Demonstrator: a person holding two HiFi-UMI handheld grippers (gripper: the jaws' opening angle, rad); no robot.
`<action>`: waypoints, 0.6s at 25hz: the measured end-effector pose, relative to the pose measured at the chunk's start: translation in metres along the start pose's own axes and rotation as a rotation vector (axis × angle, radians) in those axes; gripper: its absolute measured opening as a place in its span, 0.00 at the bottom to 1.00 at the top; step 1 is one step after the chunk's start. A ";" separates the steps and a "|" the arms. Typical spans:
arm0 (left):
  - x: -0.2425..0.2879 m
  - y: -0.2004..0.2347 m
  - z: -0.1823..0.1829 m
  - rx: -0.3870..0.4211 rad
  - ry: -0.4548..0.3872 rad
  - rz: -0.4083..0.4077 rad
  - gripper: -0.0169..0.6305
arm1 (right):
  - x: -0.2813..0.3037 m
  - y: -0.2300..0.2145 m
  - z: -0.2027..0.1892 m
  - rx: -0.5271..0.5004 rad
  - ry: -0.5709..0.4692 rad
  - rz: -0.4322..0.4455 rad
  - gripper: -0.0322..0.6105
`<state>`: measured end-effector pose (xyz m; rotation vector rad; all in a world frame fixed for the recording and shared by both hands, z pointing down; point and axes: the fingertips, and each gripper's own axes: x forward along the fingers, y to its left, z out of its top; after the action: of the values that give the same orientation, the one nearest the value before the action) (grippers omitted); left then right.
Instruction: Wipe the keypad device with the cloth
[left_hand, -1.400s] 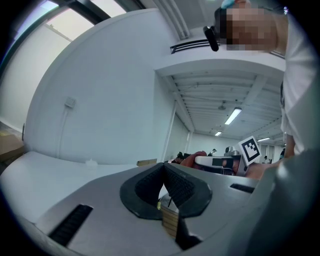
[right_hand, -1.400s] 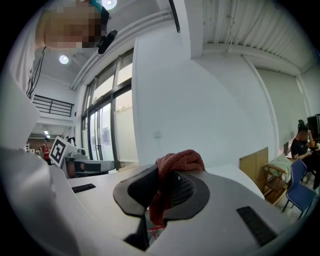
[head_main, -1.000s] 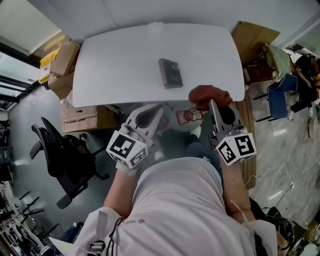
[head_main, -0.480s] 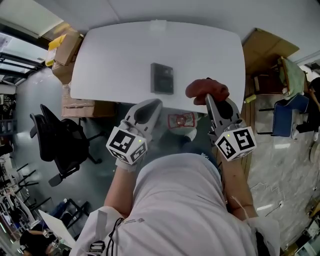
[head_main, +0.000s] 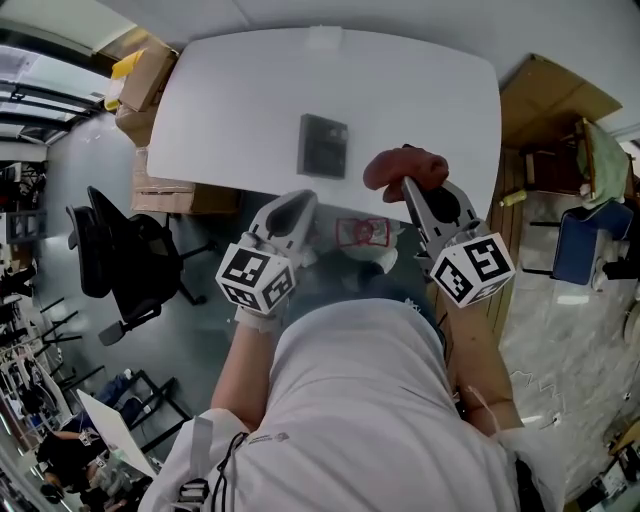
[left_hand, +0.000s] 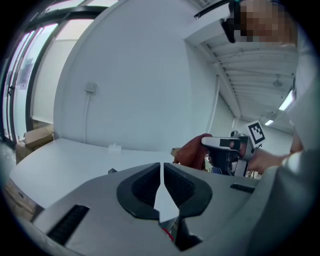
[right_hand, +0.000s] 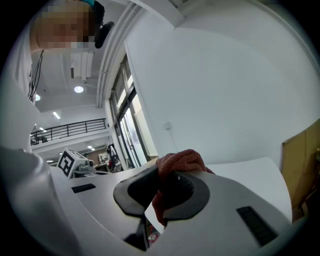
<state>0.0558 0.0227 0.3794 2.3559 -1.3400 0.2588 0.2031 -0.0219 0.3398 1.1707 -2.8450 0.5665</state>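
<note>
The dark keypad device (head_main: 322, 145) lies flat near the middle of the white table (head_main: 230, 110). My right gripper (head_main: 411, 183) is shut on a bunched red-brown cloth (head_main: 404, 168), (right_hand: 181, 162), held at the table's near edge, right of the device. The same cloth (left_hand: 194, 151) shows at the right of the left gripper view. My left gripper (head_main: 292, 208), (left_hand: 161, 172) is shut with nothing in it. It hovers just off the table's near edge, below the device.
Cardboard boxes (head_main: 150, 75) stand left of the table and an open carton (head_main: 555, 105) at its right. A black office chair (head_main: 125, 265) sits on the floor at left. A small white object (head_main: 325, 38) rests at the table's far edge.
The view has swung, so the table and device sit more to the left and higher. Both grippers have edged forward toward the table; the cloth stays clamped in the right one.
</note>
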 end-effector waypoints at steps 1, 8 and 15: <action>0.001 0.003 -0.003 -0.010 0.004 0.005 0.04 | 0.002 0.000 -0.003 -0.002 0.009 0.007 0.12; 0.005 0.024 -0.019 -0.030 0.033 0.022 0.04 | 0.013 0.005 -0.019 0.000 0.046 0.023 0.12; 0.015 0.054 -0.034 -0.034 0.085 0.002 0.04 | 0.043 0.018 -0.048 0.039 0.112 0.049 0.12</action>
<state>0.0189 0.0020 0.4297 2.2899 -1.2968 0.3304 0.1536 -0.0230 0.3851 1.0411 -2.7871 0.6709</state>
